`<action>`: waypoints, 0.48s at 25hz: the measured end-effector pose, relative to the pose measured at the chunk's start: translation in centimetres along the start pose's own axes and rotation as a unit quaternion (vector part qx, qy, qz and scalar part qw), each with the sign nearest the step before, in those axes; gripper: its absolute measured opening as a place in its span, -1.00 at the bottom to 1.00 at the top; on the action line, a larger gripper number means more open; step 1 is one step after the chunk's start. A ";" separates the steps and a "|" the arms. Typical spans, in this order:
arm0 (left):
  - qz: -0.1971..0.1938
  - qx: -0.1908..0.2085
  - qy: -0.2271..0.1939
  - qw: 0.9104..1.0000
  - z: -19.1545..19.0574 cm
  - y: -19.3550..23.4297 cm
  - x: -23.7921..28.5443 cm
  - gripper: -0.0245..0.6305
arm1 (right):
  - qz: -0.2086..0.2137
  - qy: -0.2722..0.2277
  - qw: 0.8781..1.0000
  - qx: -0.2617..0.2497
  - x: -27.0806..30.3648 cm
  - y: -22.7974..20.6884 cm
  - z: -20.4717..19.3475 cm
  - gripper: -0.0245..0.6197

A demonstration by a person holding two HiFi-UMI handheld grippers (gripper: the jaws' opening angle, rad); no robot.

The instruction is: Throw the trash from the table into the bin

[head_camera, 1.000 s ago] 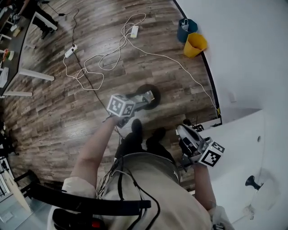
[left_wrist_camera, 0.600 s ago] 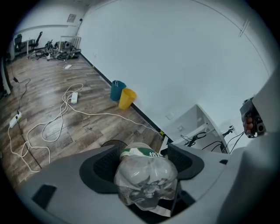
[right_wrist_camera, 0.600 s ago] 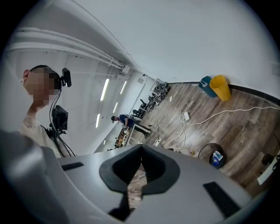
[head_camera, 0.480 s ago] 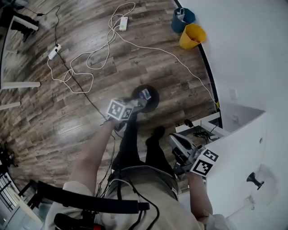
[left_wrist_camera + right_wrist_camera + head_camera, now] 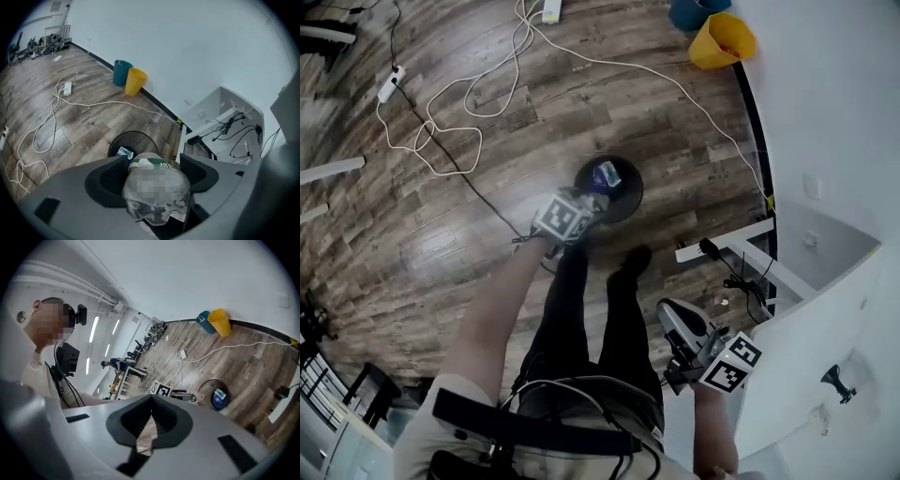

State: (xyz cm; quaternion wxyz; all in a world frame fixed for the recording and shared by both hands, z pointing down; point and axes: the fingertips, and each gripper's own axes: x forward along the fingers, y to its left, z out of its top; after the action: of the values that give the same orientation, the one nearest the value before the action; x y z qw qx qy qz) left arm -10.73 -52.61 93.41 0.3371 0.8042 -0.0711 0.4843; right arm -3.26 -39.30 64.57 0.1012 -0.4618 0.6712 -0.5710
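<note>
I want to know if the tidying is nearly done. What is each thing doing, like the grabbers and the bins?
Left gripper: shut on the crushed bottle.
Crushed bottle: held, not yet dropped.
Right gripper: shut, empty.
Black bin: upright on the floor, a packet inside.
Yellow bin: upright by the wall.
Teal bin: upright beside the yellow bin.

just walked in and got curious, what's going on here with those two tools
A person stands on a wooden floor with a tool in each hand. The left tool is clamped on a crumpled plastic bottle with a green label, right above the black round bin on the floor. The bin already holds a blue and white wrapper. The bottle is not yet let go. The right tool is shut and empty, off to the side.
</note>
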 end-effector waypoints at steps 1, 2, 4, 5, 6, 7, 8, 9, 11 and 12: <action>0.002 0.006 0.007 1.000 -0.6 0.4 1.1 0.15 | -0.006 0.003 1.000 0.004 0.0 -0.9 -0.6 -0.88; 0.004 0.011 0.014 1.000 -1.2 0.8 2.3 0.15 | -0.011 0.006 1.000 0.008 0.0 -1.8 -1.2 -0.88; 0.008 0.022 0.021 1.000 -2.0 1.4 4.5 0.15 | -0.018 0.014 1.000 0.016 0.0 -3.4 -2.4 -0.88; 0.011 0.028 0.024 0.999 -2.3 1.6 5.5 0.15 | -0.021 0.018 0.999 0.020 0.0 -4.1 -2.9 -0.88; 0.013 0.032 0.027 0.999 -2.6 1.9 6.4 0.15 | -0.023 0.021 0.999 0.023 0.0 -4.8 -3.4 -0.88; 0.016 0.035 0.030 0.999 -2.9 2.2 7.2 0.15 | -0.025 0.023 0.999 0.027 0.1 -5.3 -3.9 -0.88; 0.019 0.036 0.034 0.999 -3.3 2.4 7.9 0.15 | -0.026 0.024 0.999 0.031 0.1 -5.9 -4.3 -0.88; 0.022 0.038 0.038 0.998 -3.6 2.6 8.5 0.15 | -0.026 0.023 0.999 0.037 0.2 -6.4 -4.8 -0.88; 0.028 0.049 0.048 0.997 -4.2 3.0 9.8 0.15 | -0.024 0.022 0.998 0.049 0.2 -7.5 -5.5 -0.88; 0.031 0.058 0.055 0.996 -4.5 3.2 10.5 0.16 | -0.023 0.021 0.998 0.052 0.2 -7.9 -5.8 -0.88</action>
State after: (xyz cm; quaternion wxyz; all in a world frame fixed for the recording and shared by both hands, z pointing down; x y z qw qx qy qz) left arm -9.93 -50.07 104.98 0.2785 0.7915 -0.0494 0.5417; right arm -3.21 -34.96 73.36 0.0974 -0.4591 0.6314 -0.6173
